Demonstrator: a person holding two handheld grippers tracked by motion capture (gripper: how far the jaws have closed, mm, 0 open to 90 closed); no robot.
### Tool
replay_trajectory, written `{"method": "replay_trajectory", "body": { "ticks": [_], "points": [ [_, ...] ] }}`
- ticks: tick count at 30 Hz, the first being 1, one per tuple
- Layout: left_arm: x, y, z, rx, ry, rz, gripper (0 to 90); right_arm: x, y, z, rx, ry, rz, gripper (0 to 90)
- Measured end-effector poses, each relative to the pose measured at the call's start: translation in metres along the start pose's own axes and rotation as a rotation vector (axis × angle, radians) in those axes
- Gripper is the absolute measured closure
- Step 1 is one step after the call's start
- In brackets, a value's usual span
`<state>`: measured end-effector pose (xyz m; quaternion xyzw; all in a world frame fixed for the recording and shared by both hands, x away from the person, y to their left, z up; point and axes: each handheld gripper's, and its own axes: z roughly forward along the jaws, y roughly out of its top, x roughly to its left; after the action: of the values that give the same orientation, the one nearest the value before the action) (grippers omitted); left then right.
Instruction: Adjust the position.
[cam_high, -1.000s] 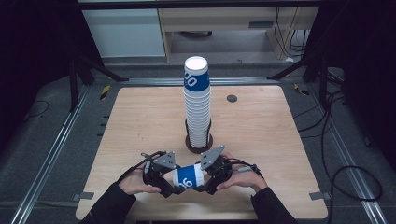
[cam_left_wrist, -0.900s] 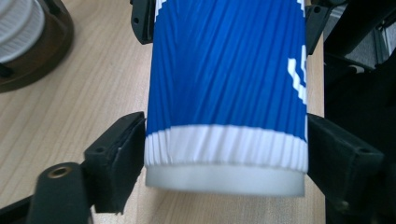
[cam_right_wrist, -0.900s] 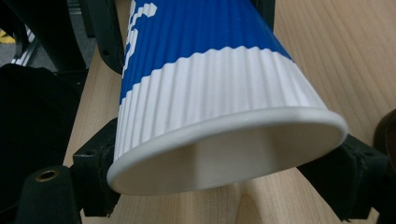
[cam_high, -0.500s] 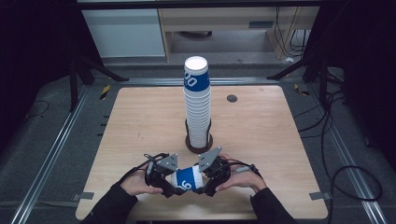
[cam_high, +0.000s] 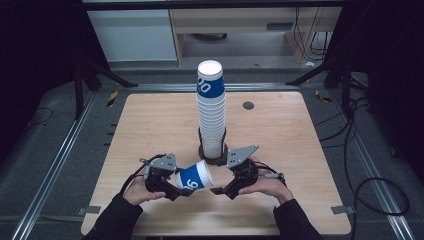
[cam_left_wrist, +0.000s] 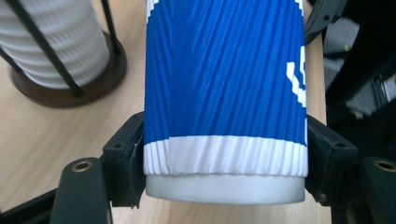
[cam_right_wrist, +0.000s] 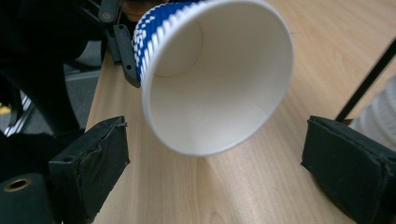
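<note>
A blue and white ribbed paper cup (cam_high: 195, 176) lies sideways just above the table near its front edge. My left gripper (cam_high: 176, 186) is shut on the cup (cam_left_wrist: 224, 93) near its base, one pad on each side. The cup's open mouth (cam_right_wrist: 217, 77) faces my right gripper (cam_high: 219, 189), which stands open a short way off, its pads (cam_right_wrist: 95, 161) wide apart and clear of the rim. A tall stack of the same cups (cam_high: 211, 112) stands upright in a wire holder at the table's middle.
The stack's dark round base (cam_high: 216, 159) sits just behind the two grippers. The holder's base and rods (cam_left_wrist: 79, 79) show close by in the left gripper view. A small dark disc (cam_high: 248, 105) lies on the wooden table (cam_high: 150, 130) at the back right.
The right gripper has let go of the cup and drawn back to the right. The cup has tilted and stays in the left gripper.
</note>
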<state>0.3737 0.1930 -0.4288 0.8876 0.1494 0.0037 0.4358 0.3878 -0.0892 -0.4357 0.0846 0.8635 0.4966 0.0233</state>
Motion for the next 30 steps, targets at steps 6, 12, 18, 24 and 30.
{"method": "replay_trajectory", "body": {
  "ticks": [6,12,18,24,30],
  "points": [
    [0.0,-0.001,-0.002,-0.092,-0.023,-0.011,27.6,-0.002,0.001,-0.006,-0.071,-0.001,0.032,7.8],
    [-0.004,-0.001,0.003,-0.101,-0.048,0.014,27.7,0.0,0.003,-0.005,-0.108,0.039,0.043,8.1],
    [-0.008,0.0,0.008,-0.095,-0.077,0.035,27.7,0.002,0.004,-0.001,-0.114,0.068,0.044,8.3],
    [-0.012,0.002,0.013,-0.082,-0.088,0.049,27.8,0.003,0.003,0.003,-0.123,0.103,0.053,8.2],
    [-0.015,0.004,0.017,-0.068,-0.09,0.059,27.8,0.005,0.003,0.01,-0.11,0.14,0.063,11.2]
  ]
}}
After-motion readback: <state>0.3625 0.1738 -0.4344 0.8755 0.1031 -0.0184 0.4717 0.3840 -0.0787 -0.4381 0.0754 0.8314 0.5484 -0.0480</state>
